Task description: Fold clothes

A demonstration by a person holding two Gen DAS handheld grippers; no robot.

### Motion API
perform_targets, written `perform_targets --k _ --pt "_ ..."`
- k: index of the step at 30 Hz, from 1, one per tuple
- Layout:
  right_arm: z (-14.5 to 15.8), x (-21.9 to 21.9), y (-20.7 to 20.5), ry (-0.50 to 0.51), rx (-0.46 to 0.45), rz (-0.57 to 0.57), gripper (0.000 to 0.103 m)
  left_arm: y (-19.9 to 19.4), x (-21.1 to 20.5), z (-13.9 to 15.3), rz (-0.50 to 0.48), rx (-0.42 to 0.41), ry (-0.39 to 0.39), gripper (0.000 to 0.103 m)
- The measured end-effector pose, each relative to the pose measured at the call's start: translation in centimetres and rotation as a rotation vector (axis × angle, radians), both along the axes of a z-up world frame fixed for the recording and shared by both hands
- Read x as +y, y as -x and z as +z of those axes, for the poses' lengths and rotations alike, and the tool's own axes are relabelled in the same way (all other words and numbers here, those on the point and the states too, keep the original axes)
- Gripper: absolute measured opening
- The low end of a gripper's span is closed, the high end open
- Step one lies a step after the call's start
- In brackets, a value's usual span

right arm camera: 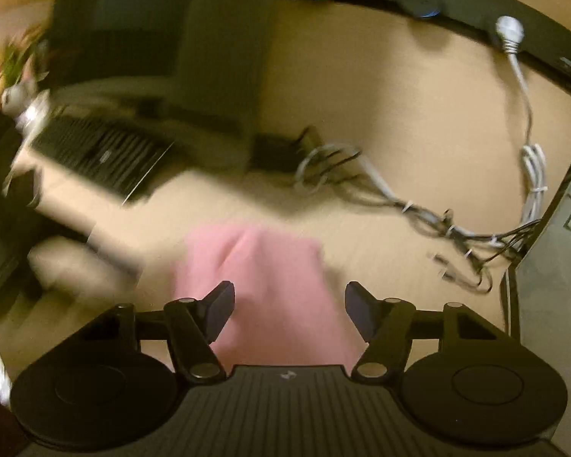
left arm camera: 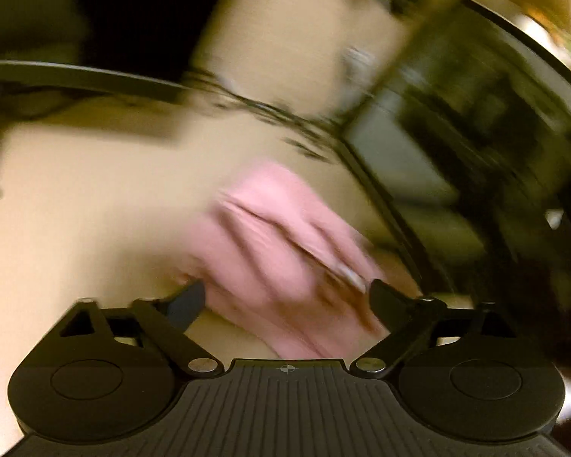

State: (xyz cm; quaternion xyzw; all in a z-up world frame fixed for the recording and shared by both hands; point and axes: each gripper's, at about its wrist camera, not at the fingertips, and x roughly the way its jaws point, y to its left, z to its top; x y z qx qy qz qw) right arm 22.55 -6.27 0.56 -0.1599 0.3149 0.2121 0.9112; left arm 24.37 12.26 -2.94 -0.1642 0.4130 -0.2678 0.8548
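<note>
Left gripper (left arm camera: 287, 301): jaws spread wide, nothing between the fingers; it hangs over the pink garment.
Right gripper (right arm camera: 289, 306): jaws likewise apart and holding nothing; the pink cloth shows through the gap.
Pink garment (left arm camera: 270, 251): lies on the tan table (left arm camera: 76, 209), in a compact, bunched shape. In the left wrist view it runs diagonally, with long creases and a pale patch at its right edge, near the right finger. In the right wrist view (right arm camera: 262, 285) it looks smoother, one soft fold running down the middle.
Hidden or unclear: both views are smeared by motion blur. The garment's near edge is cut off by each gripper body, and what kind of garment it is cannot be told.
Cables (right arm camera: 418, 209): a tangle of white and dark cords beyond the cloth, trailing to the table's right edge.
Keyboard (right arm camera: 102, 156): a dark blurred slab at far left.
</note>
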Motion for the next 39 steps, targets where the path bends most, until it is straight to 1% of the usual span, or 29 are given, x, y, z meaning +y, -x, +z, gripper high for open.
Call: perform_targets --k 1,2,3,5,7,8,9,10,13,14,15,17,21,23,25,28,30,32,34,35,37,39 --pt "-0.5 0.5 0.9 0.035 -0.014 0.016 0.065 -0.6 0.3 0.0 0.039 -0.001 -0.014 0.078" --pt "-1.0 1.0 1.9 0.07 -0.028 0.031 0.069 -0.9 0.2 0.1 0.056 -0.019 -0.04 0.077" --pt "-1.5 1.5 2.7 0.112 -0.045 0.047 0.075 -1.2 -0.1 0.3 0.058 -0.04 -0.073 0.077" --pt "-2.9 2.3 3.4 0.207 -0.073 0.067 0.078 -1.8 -0.7 0.4 0.051 -0.077 -0.149 0.077" --pt "-4.2 2.6 3.1 0.25 -0.065 0.061 0.078 -2.5 -1.1 0.3 0.048 -0.106 -0.218 0.077" --pt "-4.4 2.4 2.7 0.238 -0.048 0.044 0.07 -2.9 -1.1 0.1 0.062 -0.1 -0.224 0.077" --pt "-4.0 1.9 2.2 0.188 -0.022 0.019 0.055 -3.3 -0.9 -0.1 0.078 -0.093 -0.228 0.078" --pt "-3.1 0.9 1.6 0.104 0.01 -0.017 0.051 -3.8 -0.4 -0.4 0.102 -0.081 -0.226 0.078" --pt "-0.5 -2.4 0.1 -0.153 0.091 -0.135 0.051 -4.3 0.9 -1.3 0.149 -0.056 -0.222 0.079" --pt "0.1 -3.4 -0.2 -0.213 0.111 -0.171 0.049 -4.5 1.2 -1.5 0.156 -0.047 -0.219 0.081" --pt "0.0 -3.8 -0.3 -0.226 0.126 -0.193 0.044 -4.8 1.5 -1.6 0.163 -0.038 -0.217 0.085" --pt "-0.2 -4.7 -0.3 -0.253 0.155 -0.238 0.042 -5.0 1.8 -1.8 0.168 -0.033 -0.218 0.086" --pt "-0.5 -6.4 -0.4 -0.302 0.212 -0.319 0.036 -4.2 2.0 -0.9 0.15 -0.069 -0.208 0.085" --pt "-0.5 -6.8 0.4 -0.319 0.231 -0.318 0.036 -3.8 2.2 -0.5 0.141 -0.087 -0.203 0.084" --pt "-0.2 -7.2 1.3 -0.346 0.234 -0.285 0.036 -3.4 2.3 0.0 0.132 -0.106 -0.197 0.085" --pt "0.7 -6.4 3.0 -0.317 0.186 -0.215 0.036 -2.7 2.4 0.7 0.118 -0.132 -0.189 0.091" --pt "0.5 -5.8 2.9 -0.296 0.169 -0.205 0.043 -2.4 2.1 1.0 0.09 -0.143 -0.179 0.093" --pt "-0.3 -5.3 2.0 -0.311 0.169 -0.231 0.045 -2.6 1.7 0.8 0.075 -0.136 -0.179 0.093" --pt "-1.2 -5.0 0.5 -0.361 0.195 -0.259 0.045 -3.0 1.4 0.4 0.068 -0.119 -0.178 0.093" --pt "-1.1 -4.9 0.0 -0.416 0.22 -0.262 0.044 -3.1 1.2 0.2 0.064 -0.109 -0.178 0.092" --pt "-0.3 -5.3 -0.5 -0.584 0.268 -0.233 0.044 -3.0 1.0 -0.2 0.049 -0.095 -0.17 0.092" --pt "0.9 -5.6 -0.6 -0.717 0.294 -0.178 0.044 -2.9 0.9 -0.6 0.05 -0.086 -0.174 0.091"
